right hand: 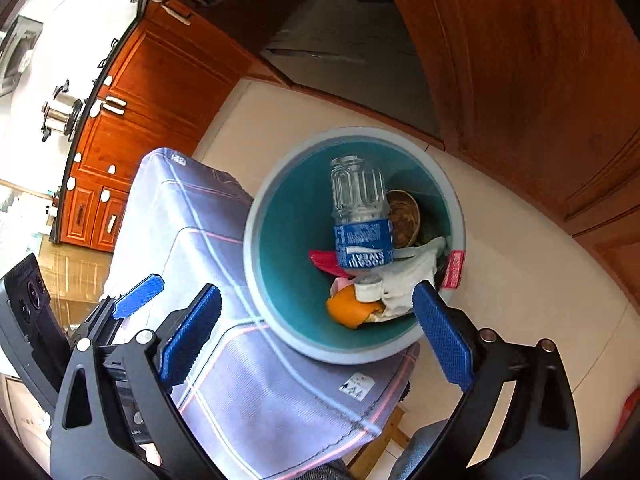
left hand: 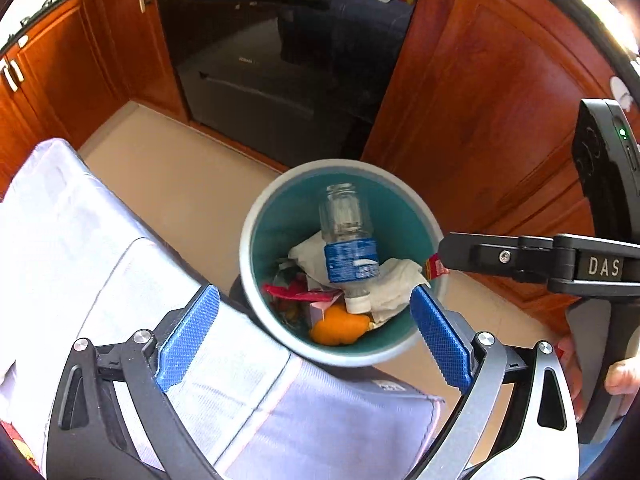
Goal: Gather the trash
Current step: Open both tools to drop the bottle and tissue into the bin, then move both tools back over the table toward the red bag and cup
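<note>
Right wrist view, clear bottle (right hand: 360, 224), blue label, white cap down, in teal-lined bin (right hand: 280, 240)

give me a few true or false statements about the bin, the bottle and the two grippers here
1. The plastic bottle lies inside the bin, cap end down. True.
2. The right gripper is clamped on the bottle. False: its jaws stand open with nothing between them.
3. The bin is empty apart from the bottle. False: an orange peel and crumpled tissue lie in it too.
4. The left gripper is open. True.
5. The bottle's label is red. False: it is blue.
</note>
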A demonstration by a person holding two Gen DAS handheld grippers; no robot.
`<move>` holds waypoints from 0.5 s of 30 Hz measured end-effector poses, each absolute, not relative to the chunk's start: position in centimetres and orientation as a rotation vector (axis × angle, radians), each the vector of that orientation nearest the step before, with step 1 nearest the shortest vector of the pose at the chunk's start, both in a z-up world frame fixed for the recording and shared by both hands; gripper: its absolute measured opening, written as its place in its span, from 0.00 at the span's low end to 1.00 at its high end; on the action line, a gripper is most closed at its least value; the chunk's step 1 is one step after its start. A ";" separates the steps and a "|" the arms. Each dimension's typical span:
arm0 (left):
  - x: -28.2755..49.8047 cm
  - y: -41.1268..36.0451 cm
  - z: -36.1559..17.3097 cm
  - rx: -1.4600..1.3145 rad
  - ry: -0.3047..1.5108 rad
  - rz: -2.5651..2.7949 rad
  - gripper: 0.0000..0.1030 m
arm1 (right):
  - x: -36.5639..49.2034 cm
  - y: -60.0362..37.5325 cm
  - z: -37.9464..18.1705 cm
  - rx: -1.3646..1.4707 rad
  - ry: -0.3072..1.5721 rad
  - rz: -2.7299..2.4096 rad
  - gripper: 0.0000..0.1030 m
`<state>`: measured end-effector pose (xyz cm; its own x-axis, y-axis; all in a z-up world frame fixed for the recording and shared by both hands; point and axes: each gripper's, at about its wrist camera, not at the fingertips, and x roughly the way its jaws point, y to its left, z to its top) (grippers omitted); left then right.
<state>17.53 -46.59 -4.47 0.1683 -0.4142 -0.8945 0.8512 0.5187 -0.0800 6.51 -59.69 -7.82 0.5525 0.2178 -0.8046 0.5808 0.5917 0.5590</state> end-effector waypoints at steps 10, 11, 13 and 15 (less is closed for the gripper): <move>16.1 -41.3 -2.1 0.482 0.981 -0.930 0.95 | 5.1 -56.3 -5.5 0.892 1.022 -0.256 0.90; 16.0 -40.7 -1.9 0.476 0.976 -0.926 0.95 | 5.0 -55.9 -5.4 0.885 1.028 -0.254 0.90; 15.9 -39.4 -1.6 0.463 0.970 -0.917 0.96 | 4.8 -55.0 -5.1 0.870 1.039 -0.250 0.90; 15.8 -38.1 -1.4 0.450 0.966 -0.910 0.96 | 4.8 -54.1 -4.7 0.854 1.050 -0.243 0.90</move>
